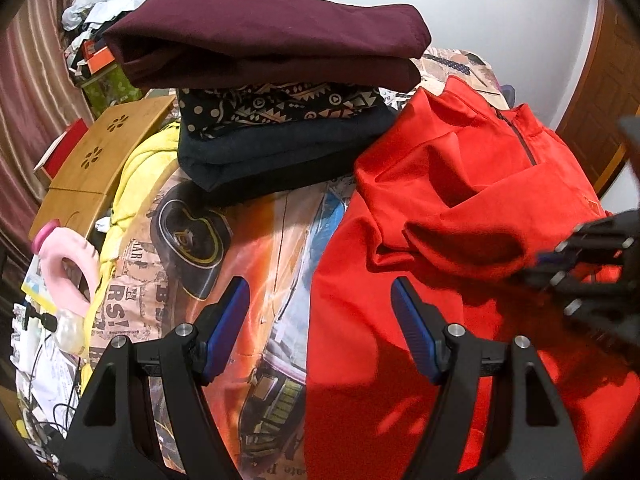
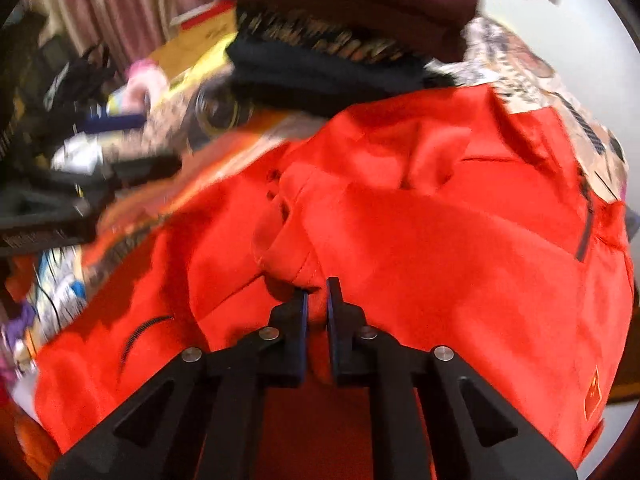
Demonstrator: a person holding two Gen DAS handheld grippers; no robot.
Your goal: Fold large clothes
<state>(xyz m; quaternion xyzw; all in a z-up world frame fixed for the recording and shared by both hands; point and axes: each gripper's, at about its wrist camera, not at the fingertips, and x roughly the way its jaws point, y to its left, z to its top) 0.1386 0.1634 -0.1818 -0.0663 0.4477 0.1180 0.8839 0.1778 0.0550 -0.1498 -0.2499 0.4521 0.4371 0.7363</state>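
Lying spread across a bed, a bright red pullover point(image 1: 460, 208) with a short zip at the collar covers the right half of the left wrist view. One of its sleeves is folded back over the chest, leaving a bunched ridge of cloth. In the right wrist view the same garment fills most of the picture, somewhat blurred, with a small stitched emblem near its lower right edge.

The right gripper point(image 2: 317, 294) has its two black fingers drawn nearly together, pinching a fold of the red cloth at the sleeve's edge. The left gripper point(image 1: 320, 312) hovers above the bed with its blue-padded fingers point(image 1: 226, 328) spread wide and nothing between them; one finger is over the bedsheet, the other over the pullover's left edge.

Under the pullover is a bedsheet point(image 1: 256, 264) printed with an orange car and newspaper lettering. Behind it stands a stack of folded clothes point(image 1: 276, 92): a maroon piece on top, a black one with a tan geometric pattern below, then a dark navy one. Left of the stack lie a yellow garment point(image 1: 136, 172), a wooden lap table point(image 1: 96, 160) with flower-shaped cutouts, and a pink ring-shaped cushion point(image 1: 68, 260).
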